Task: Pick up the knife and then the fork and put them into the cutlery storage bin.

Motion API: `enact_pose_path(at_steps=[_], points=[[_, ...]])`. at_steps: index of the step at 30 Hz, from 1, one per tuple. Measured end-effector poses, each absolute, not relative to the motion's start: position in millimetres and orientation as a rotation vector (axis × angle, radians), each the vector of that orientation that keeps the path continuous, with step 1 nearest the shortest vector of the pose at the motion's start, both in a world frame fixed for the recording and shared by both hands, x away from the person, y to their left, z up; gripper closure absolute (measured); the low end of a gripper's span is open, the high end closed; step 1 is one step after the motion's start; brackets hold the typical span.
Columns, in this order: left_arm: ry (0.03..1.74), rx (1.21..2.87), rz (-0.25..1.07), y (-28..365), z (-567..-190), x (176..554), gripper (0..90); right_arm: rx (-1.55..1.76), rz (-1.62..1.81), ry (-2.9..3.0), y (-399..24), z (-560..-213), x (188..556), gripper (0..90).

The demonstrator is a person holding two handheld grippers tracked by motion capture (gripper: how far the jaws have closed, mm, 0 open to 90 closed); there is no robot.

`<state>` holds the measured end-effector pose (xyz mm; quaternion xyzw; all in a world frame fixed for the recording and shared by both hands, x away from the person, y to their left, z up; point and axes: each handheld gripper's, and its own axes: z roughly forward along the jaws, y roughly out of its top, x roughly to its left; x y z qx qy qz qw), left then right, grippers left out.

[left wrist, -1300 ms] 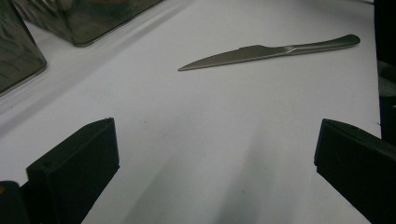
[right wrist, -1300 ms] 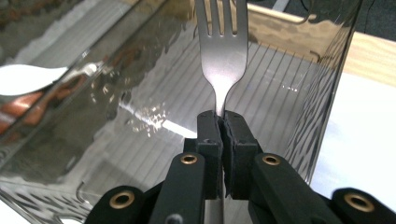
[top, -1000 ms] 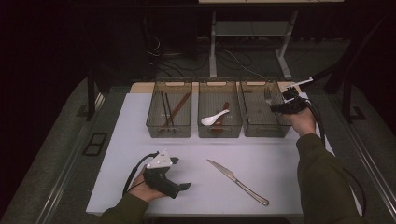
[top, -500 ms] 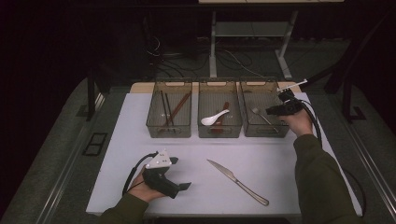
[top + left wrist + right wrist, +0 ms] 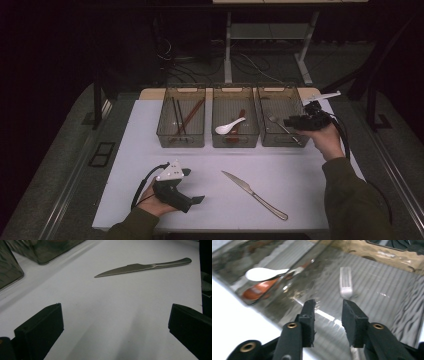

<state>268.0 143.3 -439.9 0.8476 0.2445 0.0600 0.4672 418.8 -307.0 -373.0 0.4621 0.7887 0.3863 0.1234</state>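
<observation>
Three bins in a row at the far side of the mat (image 5: pixel 150 150): left bin (image 5: pixel 181 140) holding chopsticks (image 5: pixel 186 116), middle bin (image 5: pixel 235 141) holding a spoon (image 5: pixel 229 126), right bin (image 5: pixel 280 142) holding a fork (image 5: pixel 280 126). In front of the bins, on the mat, a knife (image 5: pixel 254 194), between near-left left gripper (image 5: pixel 199 199) and far-right right gripper (image 5: pixel 289 121).

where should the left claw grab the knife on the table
Probably by the handle: the knife lies flat on the white table, blade tip toward the bins, its thicker handle toward the person's edge. Come straight down with the jaws across the handle's width; nothing lies around it. The left claw rests open beside it.
</observation>
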Motion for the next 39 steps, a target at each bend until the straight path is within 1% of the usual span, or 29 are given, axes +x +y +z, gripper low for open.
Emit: enact_pose_path(at_steps=[6, 10, 11, 28, 32, 39], points=[[0.605, 2.082, 0.151, 143.9, -439.9, 269.1, 0.0, 1.271, 1.198, 2.349, -302.7, -374.4, 386.7, 81.2], [0.598, 2.093, 0.154, 144.3, -439.8, 269.2, 0.0, 1.228, 1.209, 2.388, -300.0, -377.8, 368.8, 88.9], [0.599, 2.092, 0.154, 144.1, -439.9, 269.1, 0.0, 1.222, 1.213, 2.396, -299.2, -378.6, 364.4, 89.6], [0.602, 2.102, 0.154, 143.4, -441.0, 269.4, 0.0, 1.065, 1.218, 2.553, -274.3, -401.1, 280.8, 89.9], [0.598, 2.109, 0.157, 143.1, -440.8, 268.9, 0.0, 1.023, 1.226, 2.595, -264.6, -407.0, 266.2, 90.0], [0.598, 2.114, 0.162, 142.7, -441.1, 268.9, 0.0, 0.937, 1.198, 2.713, -241.7, -421.5, 251.9, 90.0]])
